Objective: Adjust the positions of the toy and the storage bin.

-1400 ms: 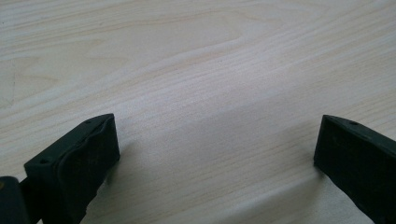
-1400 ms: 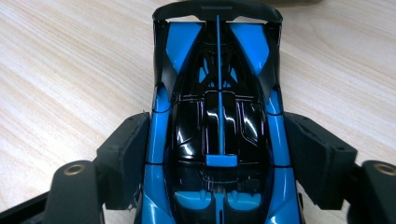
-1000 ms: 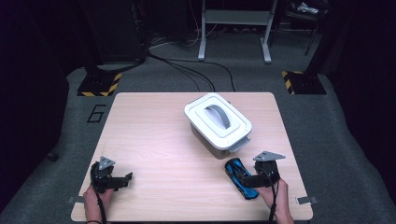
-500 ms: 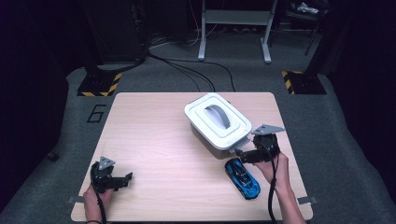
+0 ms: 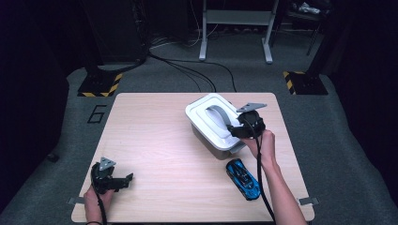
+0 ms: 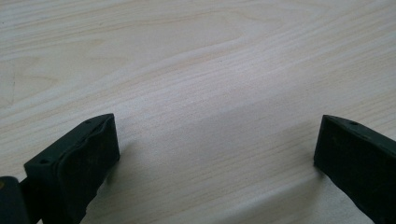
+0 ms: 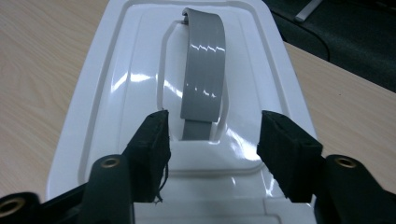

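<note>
Box lid (image 7: 140,93) with its grey handle (image 7: 203,74) sits right of the table's (image 5: 150,140) middle; right gripper (image 7: 212,135), jaws just narrowed, straddles the handle's near end, unclamped.

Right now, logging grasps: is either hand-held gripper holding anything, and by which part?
Nothing. The right hand-held gripper, jaws just closing, straddles the box lid's grey handle untouched; the left is open.
</note>
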Demonstrator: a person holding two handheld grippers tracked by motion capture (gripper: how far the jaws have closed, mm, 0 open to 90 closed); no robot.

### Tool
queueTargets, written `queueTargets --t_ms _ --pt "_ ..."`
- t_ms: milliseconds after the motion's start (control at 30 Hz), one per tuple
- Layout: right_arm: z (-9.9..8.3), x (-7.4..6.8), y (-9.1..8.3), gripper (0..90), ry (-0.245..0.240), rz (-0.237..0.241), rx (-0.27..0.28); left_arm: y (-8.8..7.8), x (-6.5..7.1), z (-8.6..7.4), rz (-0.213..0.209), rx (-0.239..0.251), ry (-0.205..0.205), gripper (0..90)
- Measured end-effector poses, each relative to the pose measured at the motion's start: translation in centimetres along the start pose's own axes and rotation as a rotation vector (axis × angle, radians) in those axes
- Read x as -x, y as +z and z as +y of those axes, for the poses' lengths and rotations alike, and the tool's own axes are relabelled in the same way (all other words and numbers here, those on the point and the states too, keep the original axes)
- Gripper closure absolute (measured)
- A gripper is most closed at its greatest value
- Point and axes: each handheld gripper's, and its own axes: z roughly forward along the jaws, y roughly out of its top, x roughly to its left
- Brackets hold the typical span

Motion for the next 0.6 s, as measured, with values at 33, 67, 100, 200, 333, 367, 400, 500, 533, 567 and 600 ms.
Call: queueTargets --t_ms 33,67,100,200,333,367,400,500,533,567,600 --pt "0.2 -0.1 0.4 47.4 0.008 0.001 -0.008 0.0 0.0 0.0 0.001 0.002 0.002 0.1" --pt "0.2 -0.1 0.4 47.4 0.008 0.001 -0.008 0.0 0.0 0.0 0.001 0.002 0.002 0.1" --pt "0.3 -0.1 0.7 48.4 0.012 0.007 -0.012 0.0 0.0 0.0 0.001 0.001 0.001 0.1" --pt "0.5 -0.6 1.8 52.0 0.010 0.022 -0.025 0.0 0.0 0.0 0.000 0.000 0.000 0.1" --pt "0.5 -0.8 2.7 60.7 -0.001 0.010 -0.036 0.0 0.0 0.0 0.000 0.000 0.000 0.1" --pt "0.5 -0.7 2.7 63.1 0.001 0.005 -0.027 0.0 0.0 0.0 0.000 0.000 0.000 0.1" --pt "0.4 -0.7 2.7 64.8 0.011 0.004 -0.027 0.0 0.0 0.0 0.000 0.000 0.000 0.2" --pt "0.4 -0.6 2.8 65.7 0.020 0.015 -0.022 0.0 0.0 0.0 -0.001 0.001 -0.001 0.1" --pt "0.4 -0.6 2.8 65.7 0.020 0.015 -0.022 0.0 0.0 0.0 -0.001 0.001 -0.001 0.1" --pt "0.4 -0.6 2.8 66.1 0.025 0.019 -0.019 0.0 0.0 0.0 0.001 0.001 0.000 0.2" --pt "0.4 -0.6 2.8 66.2 0.030 0.022 -0.019 0.0 0.0 0.0 0.001 0.001 0.000 0.1"
